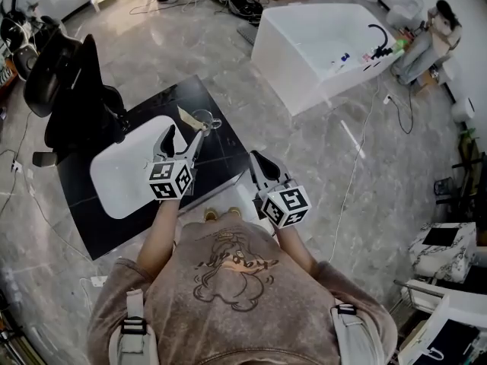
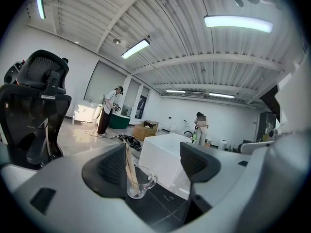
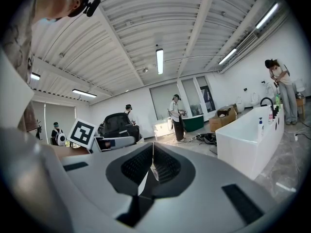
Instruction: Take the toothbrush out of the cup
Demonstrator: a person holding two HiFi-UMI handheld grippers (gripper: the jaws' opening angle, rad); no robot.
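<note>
A clear glass cup with a handle stands on the black table, just beyond the white basin. A beige toothbrush leans in it. My left gripper is open, its tips just short of the cup. In the left gripper view the cup shows in the gap close to the left jaw, and the toothbrush rises in front of that jaw; nothing is gripped by this gripper. My right gripper hangs at the table's right edge, shut and empty; the right gripper view shows its pads pressed together.
A white basin is set in the table's left half. A black office chair stands to the left. A white bathtub sits on the floor at the far right, with cables behind it. People stand far off.
</note>
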